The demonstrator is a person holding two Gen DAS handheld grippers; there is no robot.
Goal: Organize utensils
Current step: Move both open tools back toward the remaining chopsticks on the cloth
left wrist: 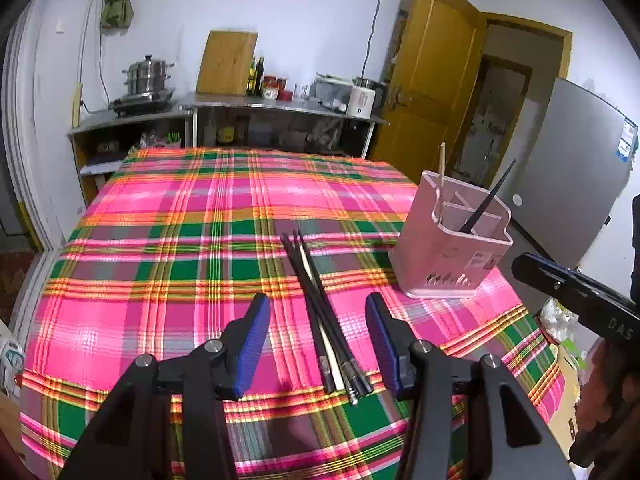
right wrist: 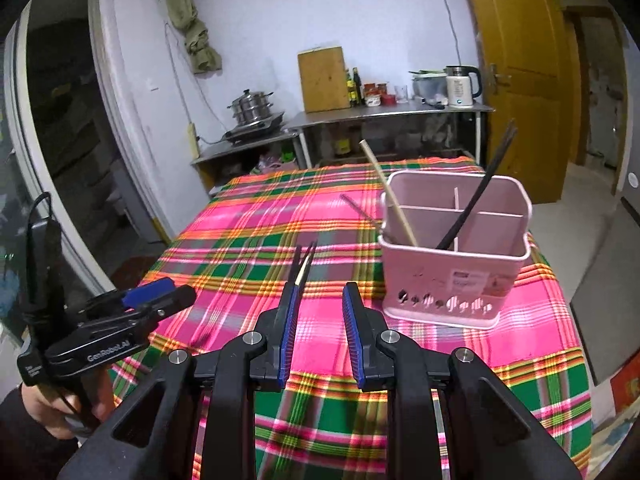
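A bundle of black chopsticks with one pale one (left wrist: 320, 312) lies on the plaid tablecloth (left wrist: 180, 240). My left gripper (left wrist: 318, 344) is open, its blue pads either side of the bundle's near ends, above them. A pink divided utensil holder (left wrist: 452, 248) stands to the right, holding a wooden chopstick (left wrist: 441, 168) and a black one (left wrist: 490, 196). In the right wrist view my right gripper (right wrist: 320, 332) is open and empty, just left of the holder (right wrist: 452, 272). The chopstick tips (right wrist: 302, 264) show beyond its left pad.
The left gripper's body (right wrist: 120, 320) is at the lower left of the right wrist view. A steel counter (left wrist: 280, 104) with a pot, cutting board, bottles and kettle stands behind the table. A yellow door (left wrist: 432, 80) and grey fridge (left wrist: 572, 168) are at the right.
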